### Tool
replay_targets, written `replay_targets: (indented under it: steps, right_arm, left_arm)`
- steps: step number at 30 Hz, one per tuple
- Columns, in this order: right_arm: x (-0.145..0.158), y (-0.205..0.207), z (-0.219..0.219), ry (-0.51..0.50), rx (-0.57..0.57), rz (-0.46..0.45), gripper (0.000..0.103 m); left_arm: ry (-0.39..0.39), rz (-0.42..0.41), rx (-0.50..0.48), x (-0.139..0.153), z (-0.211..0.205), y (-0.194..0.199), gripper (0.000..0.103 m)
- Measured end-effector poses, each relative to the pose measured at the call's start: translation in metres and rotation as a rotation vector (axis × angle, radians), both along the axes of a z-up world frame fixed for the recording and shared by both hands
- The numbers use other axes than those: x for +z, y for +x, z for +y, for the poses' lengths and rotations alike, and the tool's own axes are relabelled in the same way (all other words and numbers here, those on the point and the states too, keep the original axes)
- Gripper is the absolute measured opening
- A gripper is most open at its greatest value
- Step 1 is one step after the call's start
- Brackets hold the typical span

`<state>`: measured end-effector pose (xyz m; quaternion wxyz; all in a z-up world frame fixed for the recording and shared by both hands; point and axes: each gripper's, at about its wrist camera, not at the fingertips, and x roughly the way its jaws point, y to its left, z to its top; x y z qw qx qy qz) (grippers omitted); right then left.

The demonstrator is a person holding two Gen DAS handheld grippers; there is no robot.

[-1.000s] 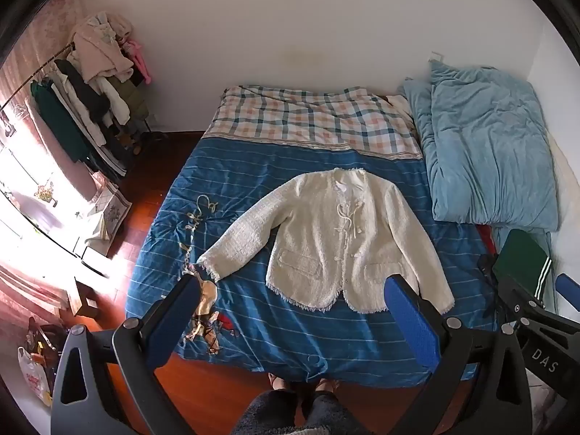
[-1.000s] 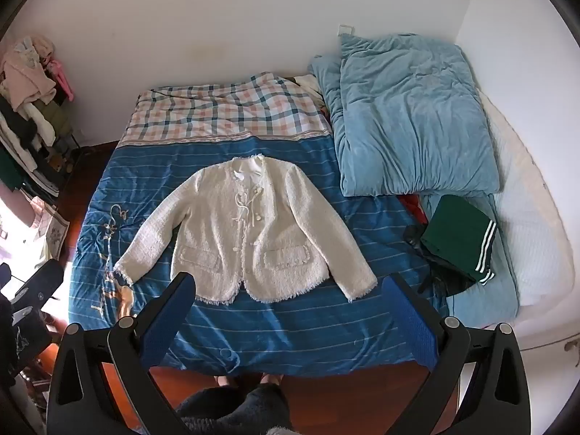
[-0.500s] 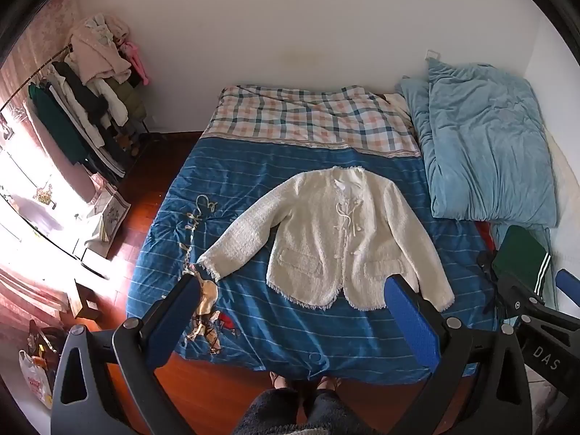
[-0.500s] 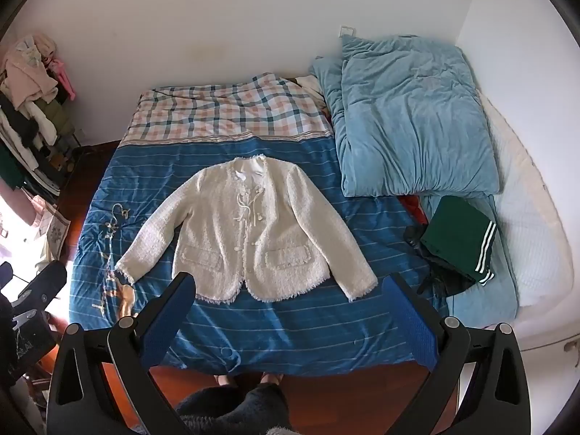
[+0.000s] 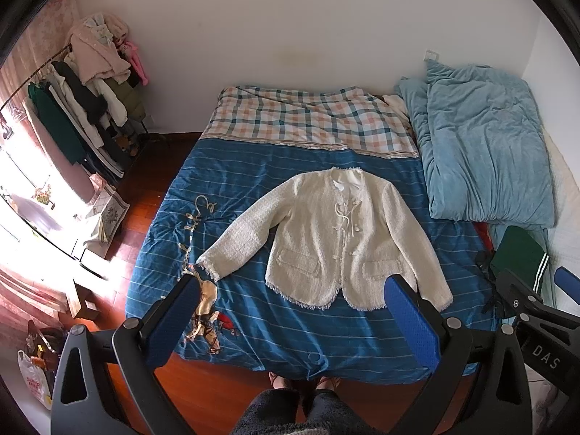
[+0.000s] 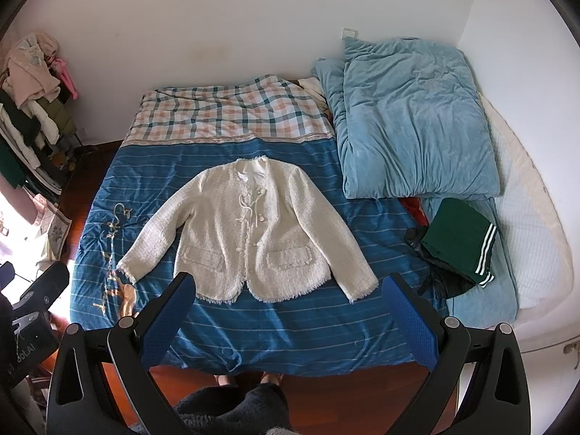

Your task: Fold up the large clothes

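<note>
— Well, jacket (image 5: pixel 337 243) position?
— Flat, face up, mid bed (image 5: pixel 253 322), sleeves spread.
— Left gripper (image 5: pixel 293 319), right gripper (image 6: pixel 290 315)?
— Both spread wide, holding nothing, above near bed edge.

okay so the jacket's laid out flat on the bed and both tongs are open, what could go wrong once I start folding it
Cream jacket: its loose front ties could snag, and the thick tweed may spring back open.

Its right cuff lies near the bed's foot edge, so a dragged sleeve might slip off.

The left tongs and right tongs hover well above it, so a pinch might also grab the blue striped cover.
</note>
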<state>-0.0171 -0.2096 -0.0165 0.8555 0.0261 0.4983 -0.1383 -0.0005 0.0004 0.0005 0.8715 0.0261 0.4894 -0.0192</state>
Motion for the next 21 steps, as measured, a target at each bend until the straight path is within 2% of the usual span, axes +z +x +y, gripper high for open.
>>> replay_targets:
  steps: [21]
  right_arm:
    - [0.0082,0.0018,0.004,-0.004,0.001,-0.004,0.103]
  left_arm:
    - [-0.004,0.0,0.001,-0.0002,-0.0044,-0.0057,0.103]
